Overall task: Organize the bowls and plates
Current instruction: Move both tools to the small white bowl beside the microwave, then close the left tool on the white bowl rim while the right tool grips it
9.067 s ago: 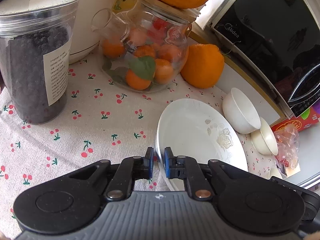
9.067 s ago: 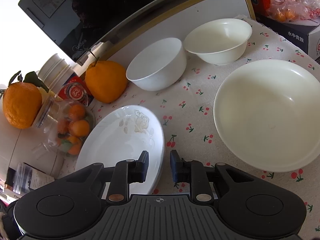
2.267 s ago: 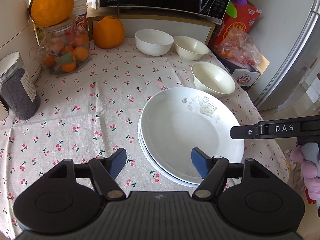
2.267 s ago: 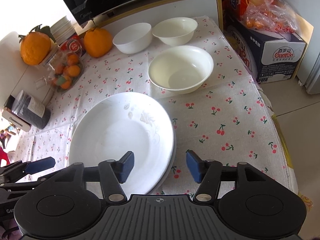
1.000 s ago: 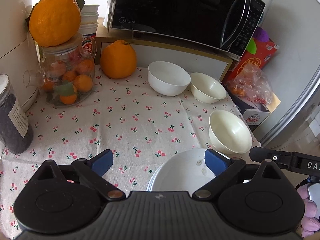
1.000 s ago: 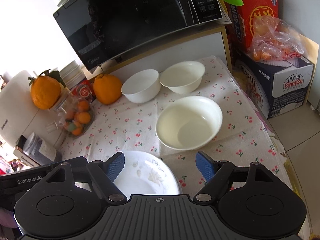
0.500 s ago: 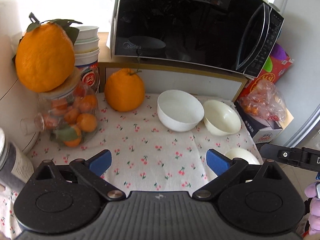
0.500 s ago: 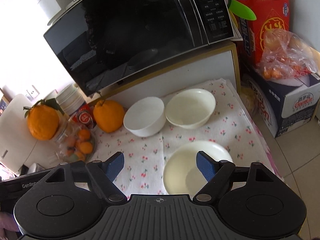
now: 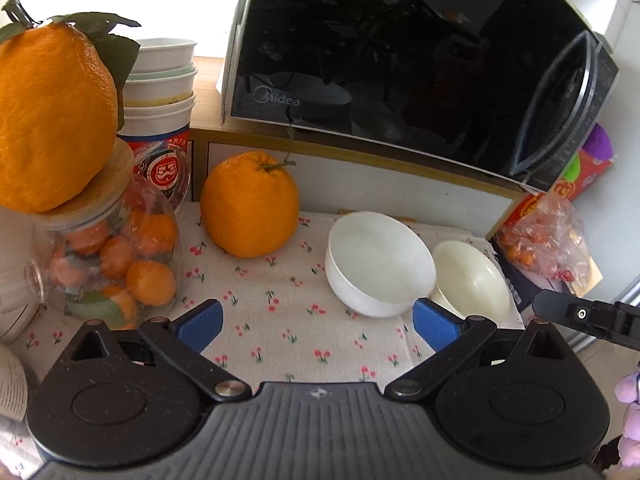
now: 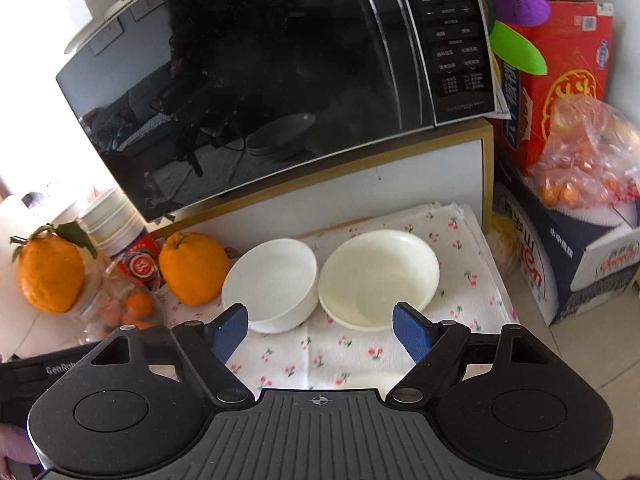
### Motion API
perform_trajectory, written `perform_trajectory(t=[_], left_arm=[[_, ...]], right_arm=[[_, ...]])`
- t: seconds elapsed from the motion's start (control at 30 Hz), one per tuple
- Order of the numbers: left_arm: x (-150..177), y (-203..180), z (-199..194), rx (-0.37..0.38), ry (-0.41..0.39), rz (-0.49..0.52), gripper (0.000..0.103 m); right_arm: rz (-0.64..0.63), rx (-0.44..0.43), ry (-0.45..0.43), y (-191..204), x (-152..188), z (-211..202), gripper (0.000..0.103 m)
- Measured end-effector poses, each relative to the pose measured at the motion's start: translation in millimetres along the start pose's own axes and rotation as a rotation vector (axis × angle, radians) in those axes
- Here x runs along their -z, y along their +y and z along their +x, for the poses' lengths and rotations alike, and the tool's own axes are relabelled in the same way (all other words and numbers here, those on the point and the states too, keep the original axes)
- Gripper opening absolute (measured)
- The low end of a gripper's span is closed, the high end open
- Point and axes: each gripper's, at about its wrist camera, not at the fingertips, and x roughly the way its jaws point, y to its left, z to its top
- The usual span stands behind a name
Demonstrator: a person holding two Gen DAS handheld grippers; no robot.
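Observation:
A white bowl [image 9: 380, 264] [image 10: 270, 284] and a cream bowl [image 9: 472, 280] [image 10: 378, 276] sit side by side on the cherry-print cloth [image 9: 272, 308], below the microwave. My left gripper [image 9: 316, 326] is open, empty, hovering in front of the white bowl and to its left. My right gripper [image 10: 320, 332] is open and empty too, its fingers framing the near sides of both bowls from above. A sliver of another cream bowl's rim [image 10: 372, 382] shows just under the right gripper. The stacked plates are out of view.
A black microwave [image 10: 260, 80] on a shelf overhangs the back. Large oranges [image 9: 250, 204] [image 9: 52, 116], a glass jar of small oranges [image 9: 116, 256] and stacked paper cups [image 9: 160, 92] stand left. Boxes and a bag of fruit [image 10: 584, 172] stand right, past the table edge.
Both grippers have moved forward toward the back of the table. The plates have dropped out of view and the two back bowls and microwave now loom larger. Both stay open.

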Motion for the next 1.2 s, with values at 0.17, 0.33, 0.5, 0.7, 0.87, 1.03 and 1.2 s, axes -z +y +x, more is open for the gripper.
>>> perform_trajectory(t=[0.17,0.33,0.5,0.7,0.87,1.03,1.2], left_arm=[[-8.0,5.1,17.6,0.008,-0.005,-0.032,0.099],[-12.5,8.4,38.8,0.069,0.030,-0.088,0.090],[-17.3,12.8,55.2,0.101,0.060,-0.160,0.071],[-16.3,12.0,66.4,0.116,0.075,-0.187,0.045],[-10.6,14.7,73.0,0.115,0.081,-0.209,0.028],[-9.3,15.2,71.3,0.122,0.071,-0.201,0.020],[-11.5,10.9,71.3,0.107,0.072,-0.171,0.011]], right_arm=[[0.000,-0.022,0.011,-2.2,-11.6,27.7,0.081],[-0.008,-0.048,0.024,-4.1,-23.2,54.0,0.081],[0.000,-0.072,0.028,-9.5,-29.9,77.1,0.079],[-0.014,-0.093,0.051,-6.8,-36.2,101.6,0.038],[-0.011,-0.095,0.052,-5.0,-35.7,118.3,0.022],[-0.006,-0.104,0.054,-3.7,-35.1,128.4,0.014],[0.012,-0.099,0.062,-2.3,-32.8,132.1,0.007]])
